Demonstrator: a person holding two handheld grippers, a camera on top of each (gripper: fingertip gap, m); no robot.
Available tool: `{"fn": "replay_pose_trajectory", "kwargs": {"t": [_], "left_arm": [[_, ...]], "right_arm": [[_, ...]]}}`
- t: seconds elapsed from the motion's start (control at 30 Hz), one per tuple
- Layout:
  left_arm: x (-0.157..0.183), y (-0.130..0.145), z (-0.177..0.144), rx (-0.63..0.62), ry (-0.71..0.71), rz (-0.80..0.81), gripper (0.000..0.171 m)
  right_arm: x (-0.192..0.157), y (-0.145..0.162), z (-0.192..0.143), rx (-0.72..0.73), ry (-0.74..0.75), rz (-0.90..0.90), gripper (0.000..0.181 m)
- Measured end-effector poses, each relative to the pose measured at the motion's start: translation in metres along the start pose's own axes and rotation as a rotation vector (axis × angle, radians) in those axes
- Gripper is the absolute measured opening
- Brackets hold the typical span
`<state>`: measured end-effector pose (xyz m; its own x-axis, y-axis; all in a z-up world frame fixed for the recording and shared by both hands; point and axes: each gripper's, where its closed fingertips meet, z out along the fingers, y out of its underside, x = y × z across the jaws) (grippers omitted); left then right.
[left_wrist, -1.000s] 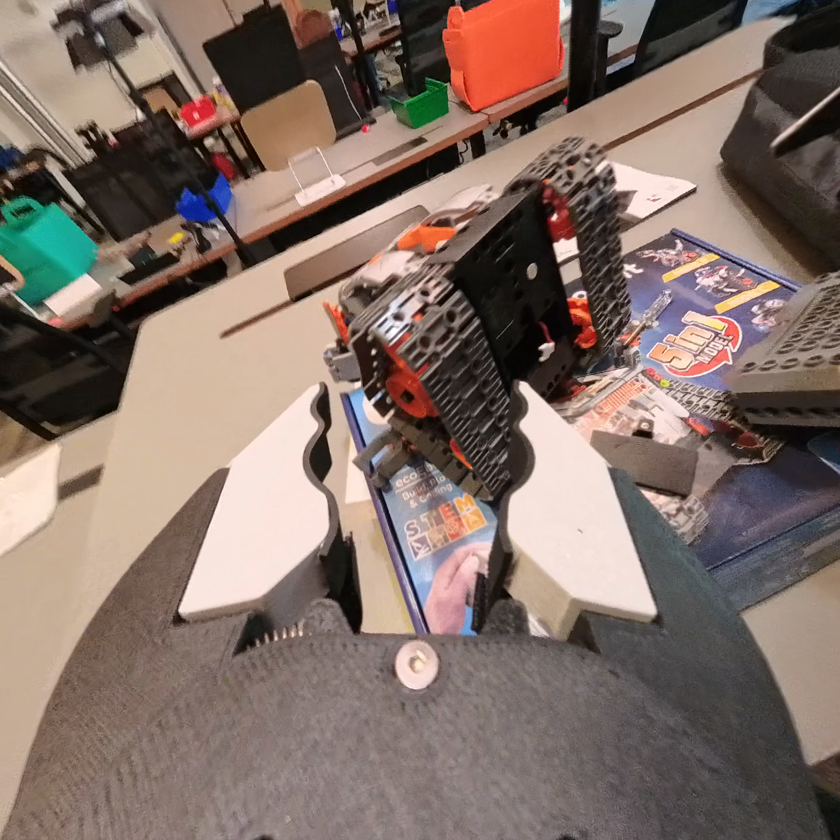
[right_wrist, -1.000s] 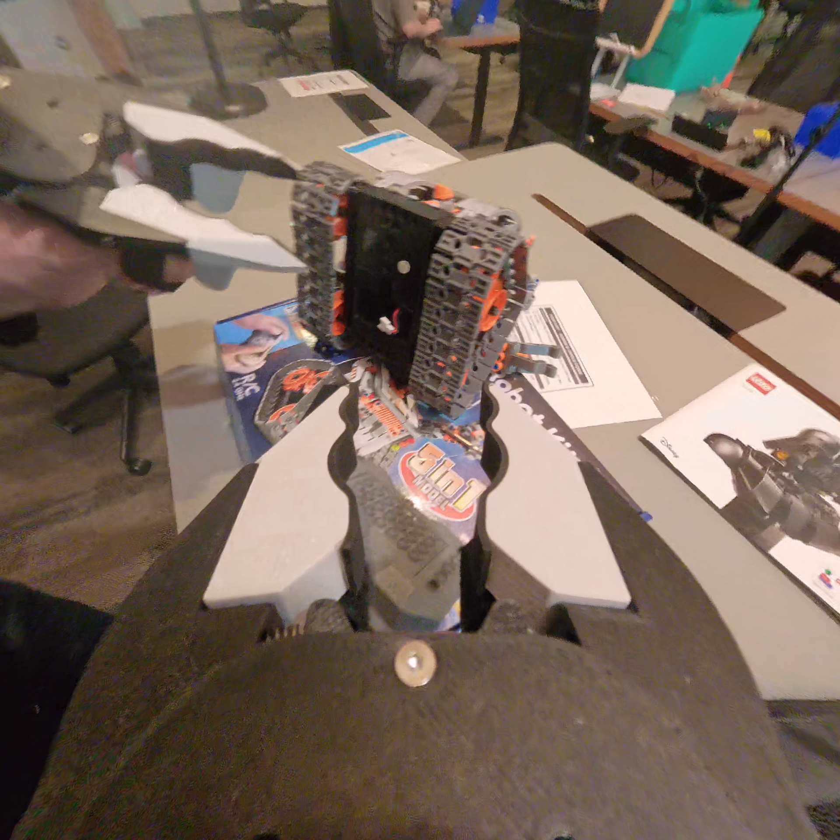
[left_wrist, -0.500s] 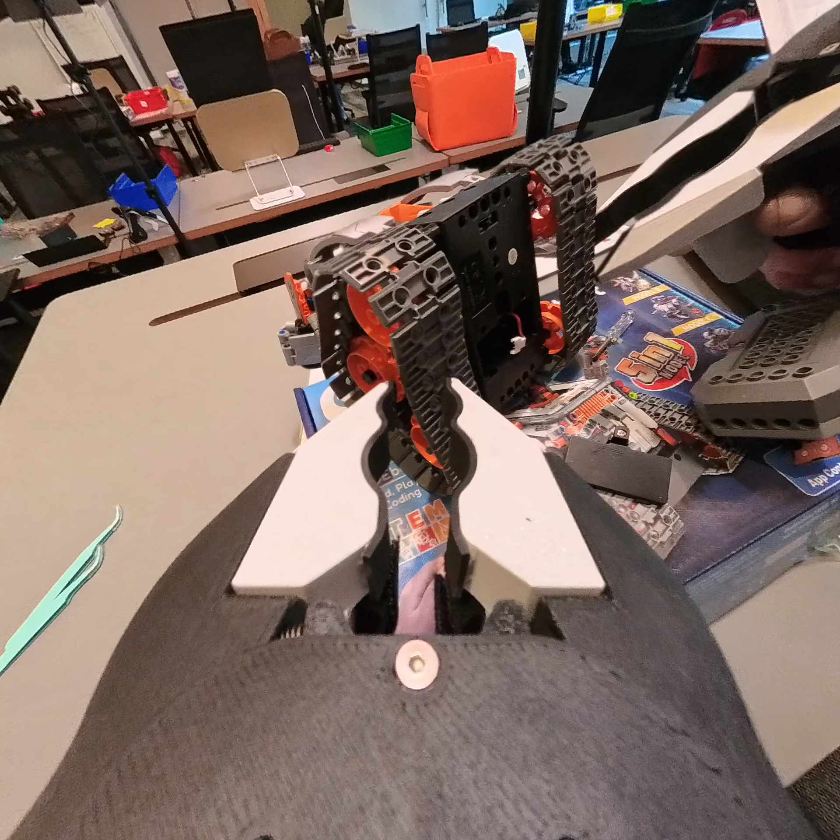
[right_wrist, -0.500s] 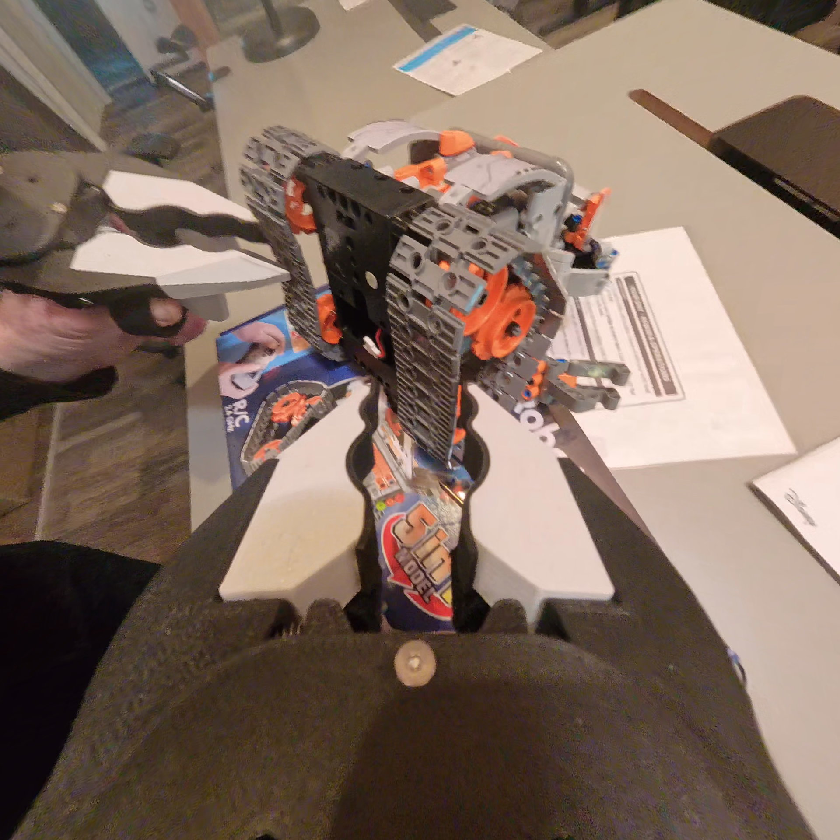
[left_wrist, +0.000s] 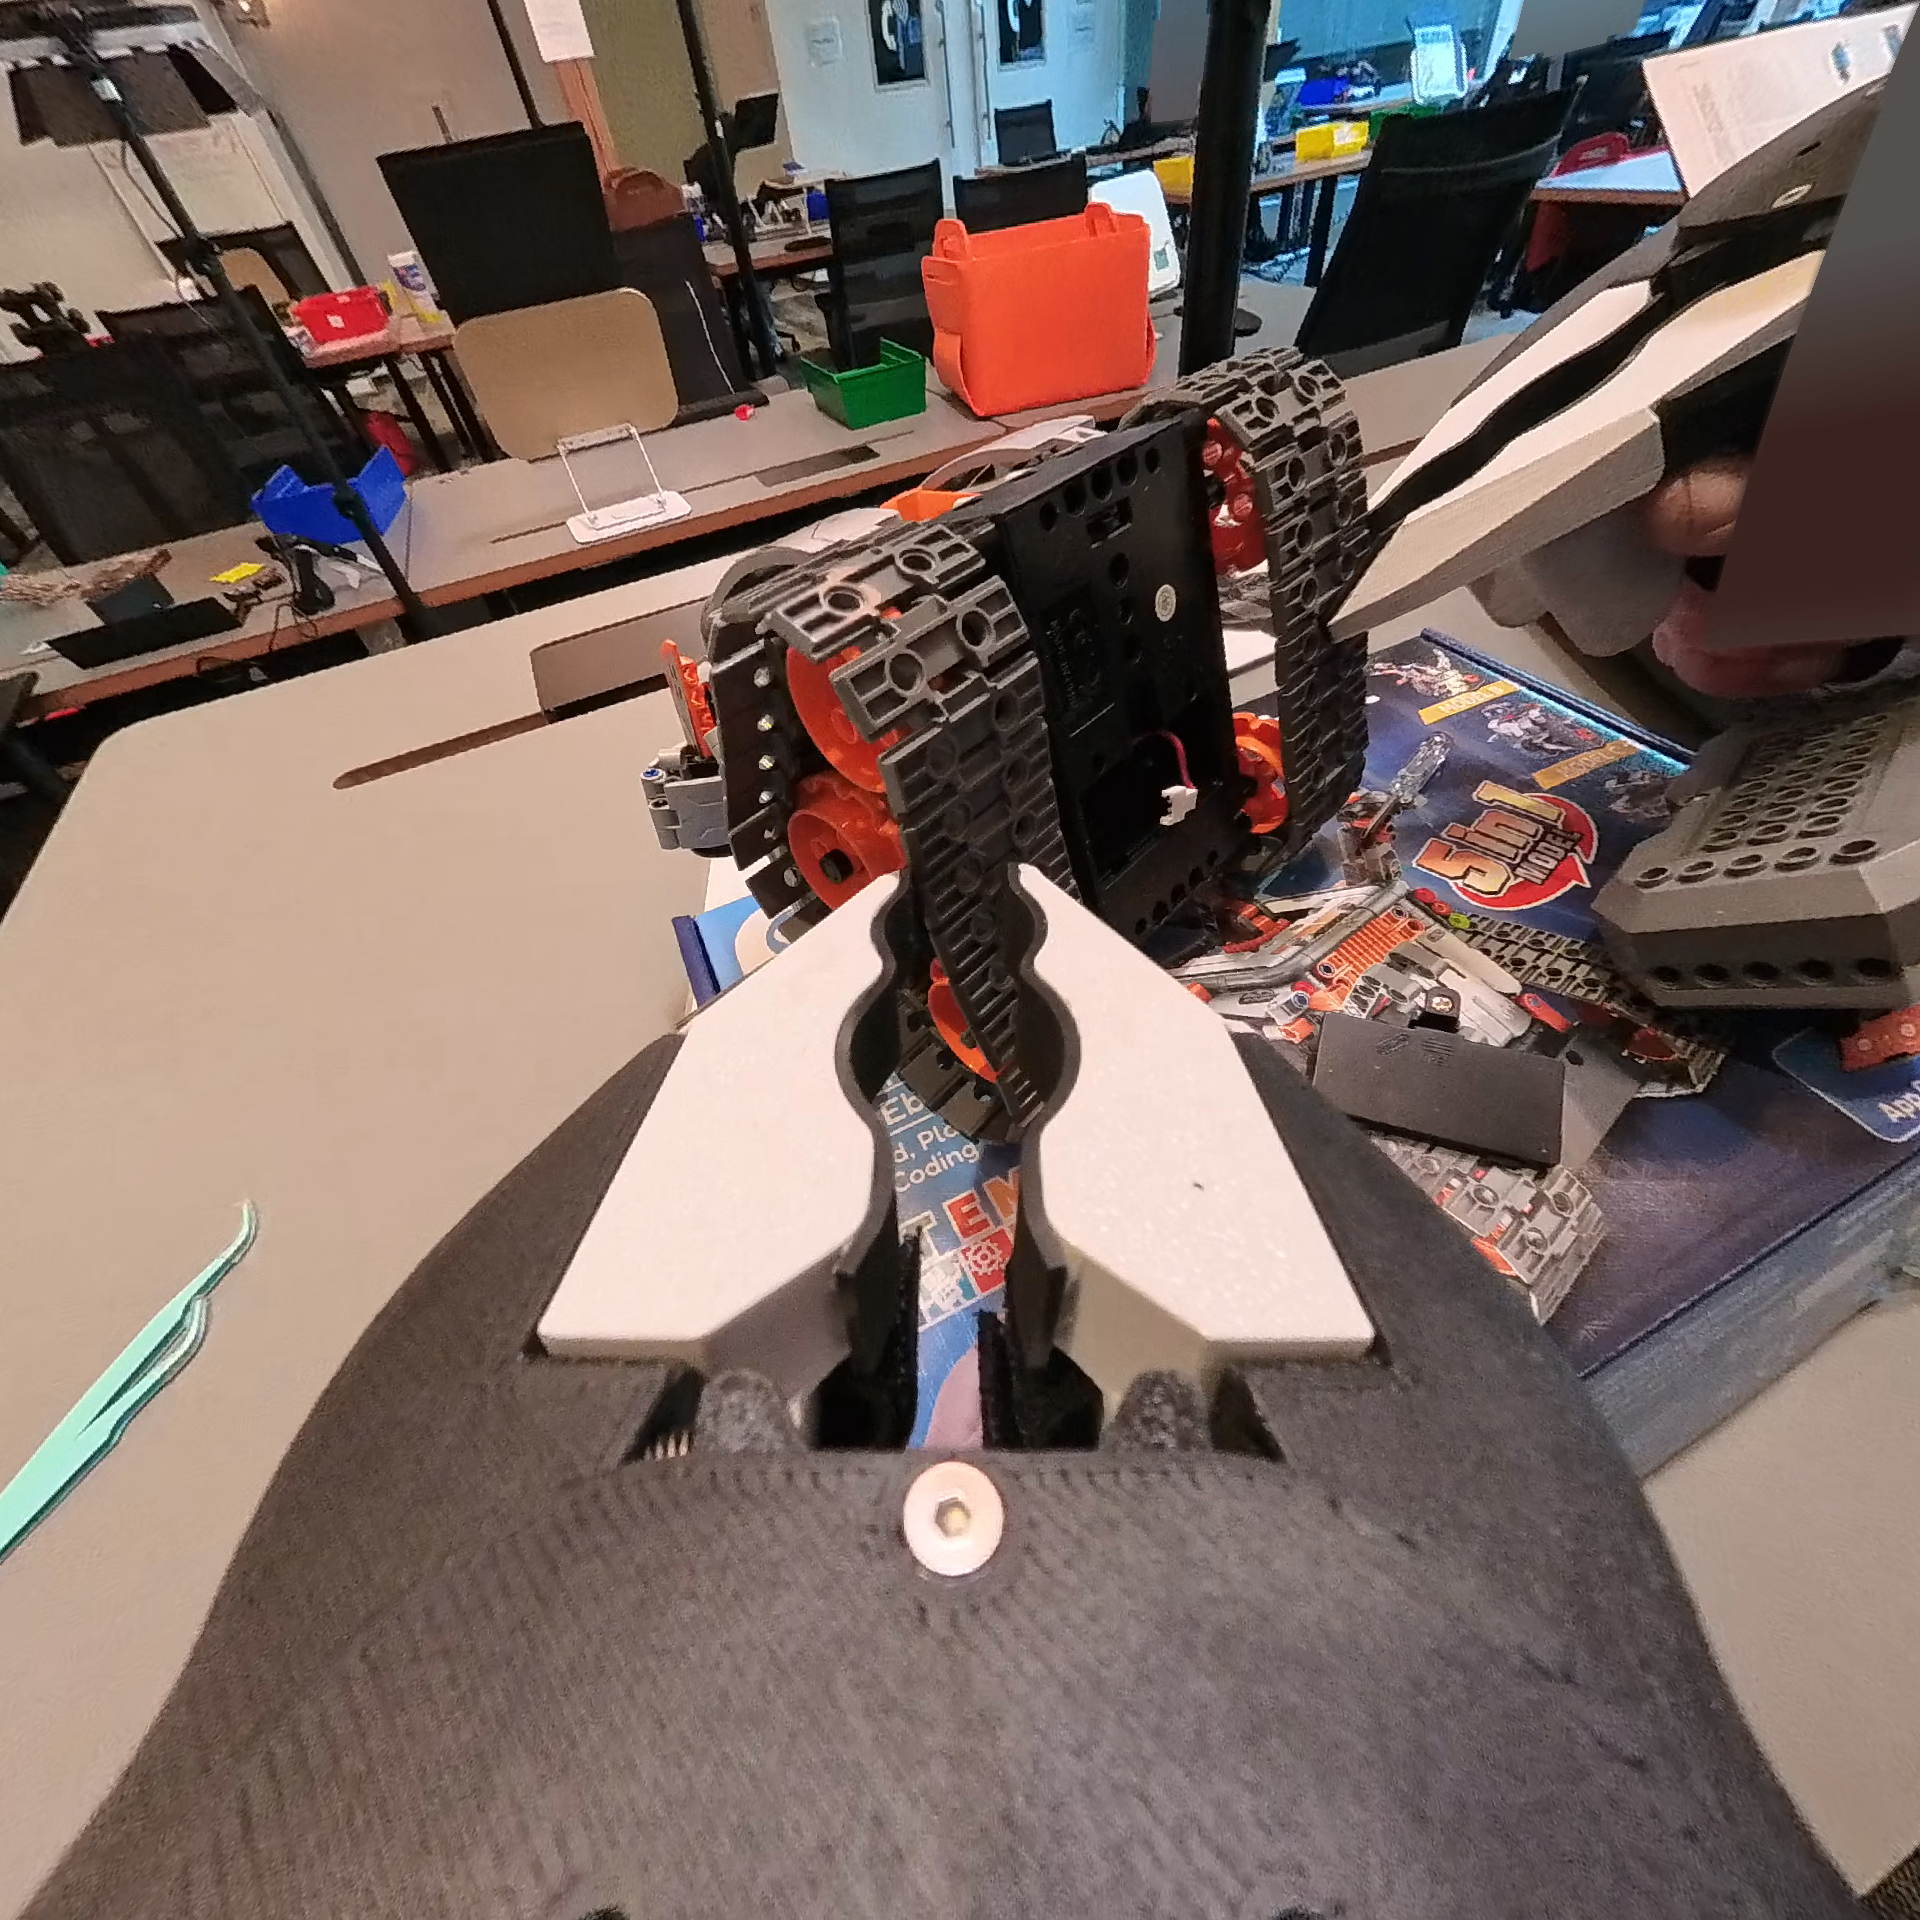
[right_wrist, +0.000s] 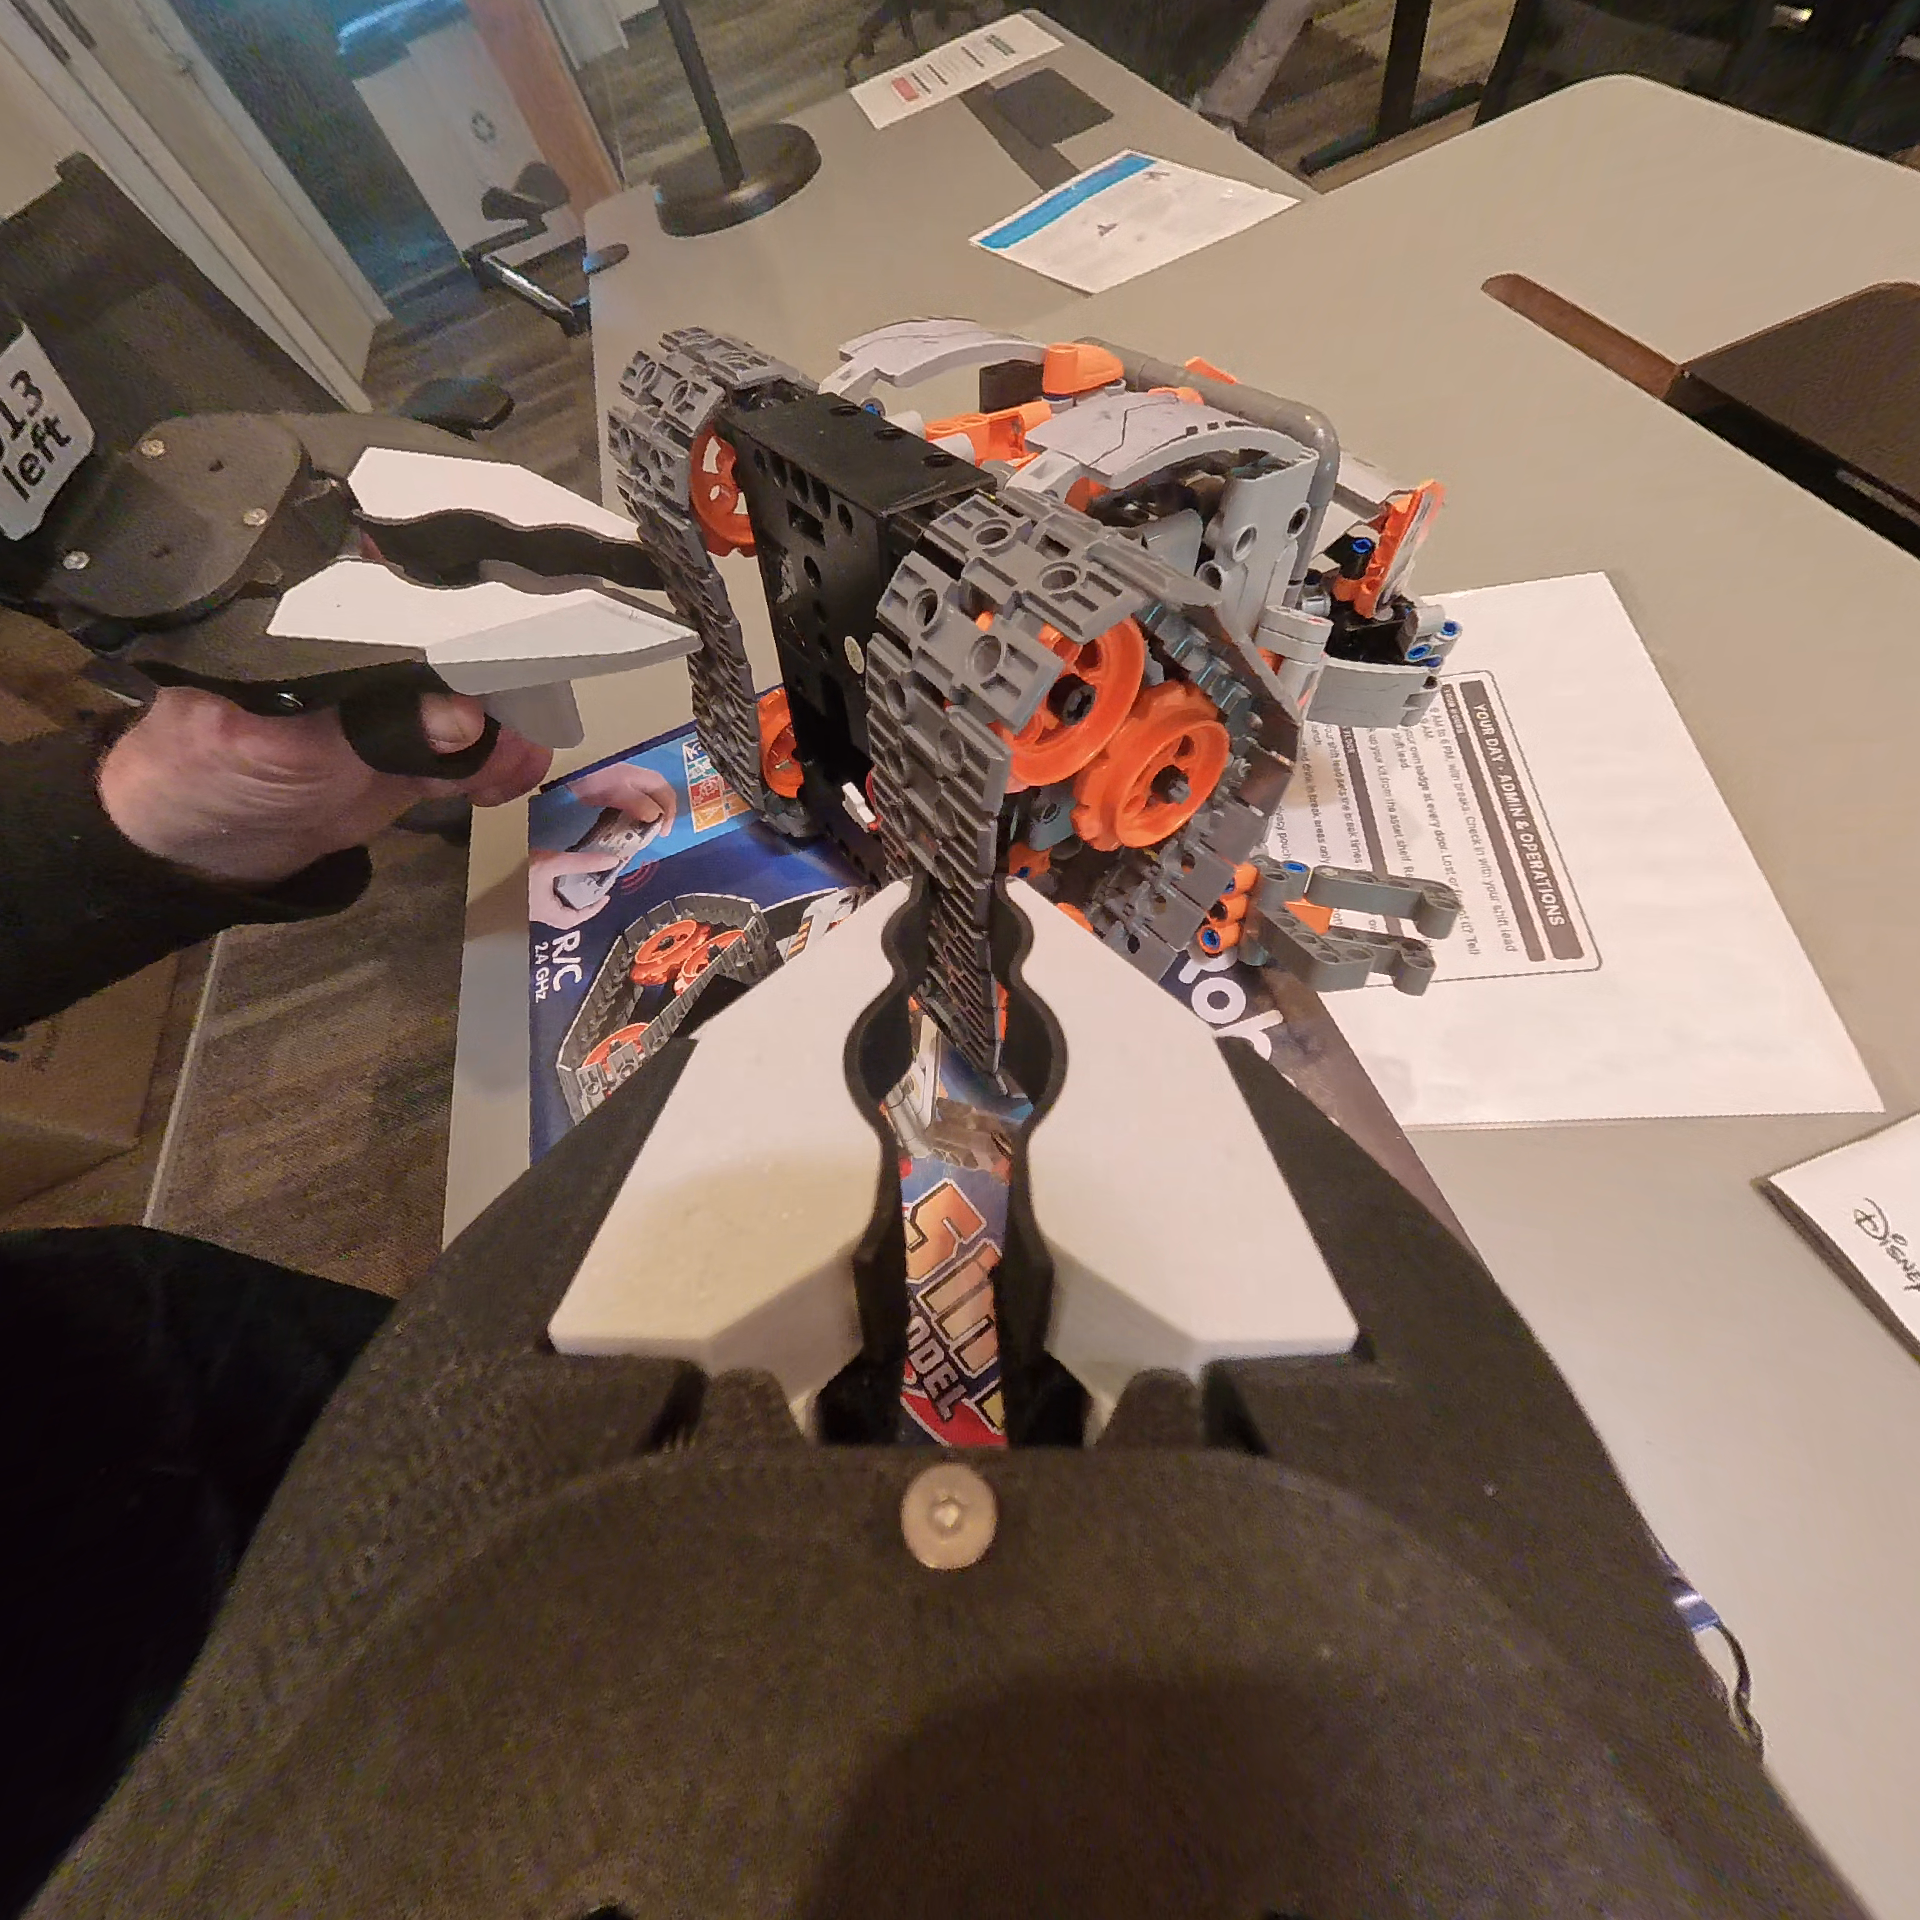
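Observation:
A tracked robot model (left_wrist: 1112, 665) in black, grey and orange is tipped up on a blue box (left_wrist: 1714, 1195), its black underside facing me with an open compartment and a white connector. My left gripper (left_wrist: 961, 883) is shut on the nearer dark track. My right gripper (left_wrist: 1361, 561) enters from the upper right and pinches the far track. In the right wrist view my right gripper (right_wrist: 961, 888) is shut on the grey track of the robot model (right_wrist: 1039, 582). My left gripper (right_wrist: 665, 592), held by a hand, grips the other track.
A grey studded block (left_wrist: 1787, 883) and a black flat cover (left_wrist: 1439, 1086) lie on the box. Teal tweezers (left_wrist: 114, 1382) lie on the grey table (left_wrist: 312, 935). A printed sheet (right_wrist: 1621, 831) and a booklet (right_wrist: 1860, 1236) lie right of the model. The left gripper's tips are roughly 12 cm from the right gripper's.
My left gripper went from open to shut on the near track. My right gripper moved in and shut on the other track. The model now stands more upright.

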<state>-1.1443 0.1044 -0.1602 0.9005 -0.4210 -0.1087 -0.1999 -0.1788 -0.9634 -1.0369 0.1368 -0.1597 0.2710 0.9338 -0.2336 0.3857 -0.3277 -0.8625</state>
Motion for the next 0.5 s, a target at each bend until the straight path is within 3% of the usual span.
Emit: {"fn": "replay_pose_trajectory", "kwargs": {"t": [0.5], "left_arm": [[0.0008, -0.0086, -0.0041, 0.049, 0.022, -0.009, 0.007]], "right_arm": [[-0.0054, -0.0058, -0.0027, 0.065, -0.039, 0.046, 0.006]]}}
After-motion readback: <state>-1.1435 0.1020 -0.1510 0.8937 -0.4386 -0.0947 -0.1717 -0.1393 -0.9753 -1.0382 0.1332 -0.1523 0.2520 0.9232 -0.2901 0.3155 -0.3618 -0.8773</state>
